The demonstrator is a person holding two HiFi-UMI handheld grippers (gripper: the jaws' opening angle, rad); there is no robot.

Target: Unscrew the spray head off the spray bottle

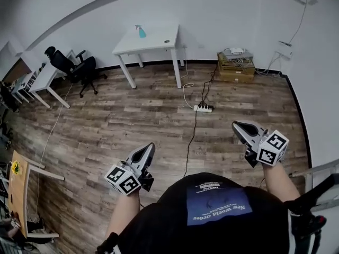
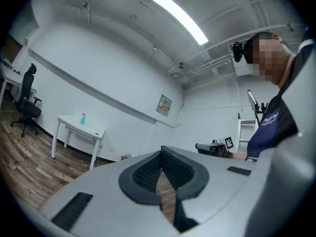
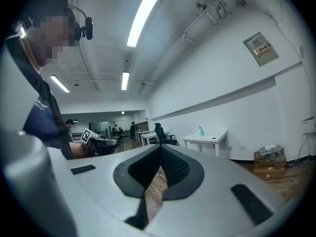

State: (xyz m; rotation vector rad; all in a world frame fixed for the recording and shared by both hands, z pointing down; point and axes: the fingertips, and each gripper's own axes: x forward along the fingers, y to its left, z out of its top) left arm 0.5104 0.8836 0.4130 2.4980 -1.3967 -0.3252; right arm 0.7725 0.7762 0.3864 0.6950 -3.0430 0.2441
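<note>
- The spray bottle [image 1: 141, 32] is small, with a translucent teal-blue body and a pale spray head on top; it stands upright.
- It stands on a white table [image 1: 159, 42] against the far wall, near that table's back edge, well apart from both grippers.
- In the left gripper view the bottle [image 2: 82, 118] shows as a tiny blue shape on the table [image 2: 94, 131]; in the right gripper view it [image 3: 201, 131] stands on the same table [image 3: 212, 138]. Whether its head is loosened is too small to tell.
- The left gripper [image 1: 149, 147] is held out level in front of the person's body over the wooden floor [image 1: 106, 120], pointing toward the far wall; its marker cube sits at the wrist end.
- Its jaws are pressed together at the tips with nothing between them [image 2: 161, 150].
- The right gripper [image 1: 237, 125] is held out level too, off to the person's right side and angled slightly inward.
- Its jaws also meet at the tips and pinch nothing [image 3: 160, 147].
- Both forearms reach forward from the torso, the grippers wide apart from each other.
- A power strip [image 1: 203, 108] lies on the floor between the person and the table.
</note>
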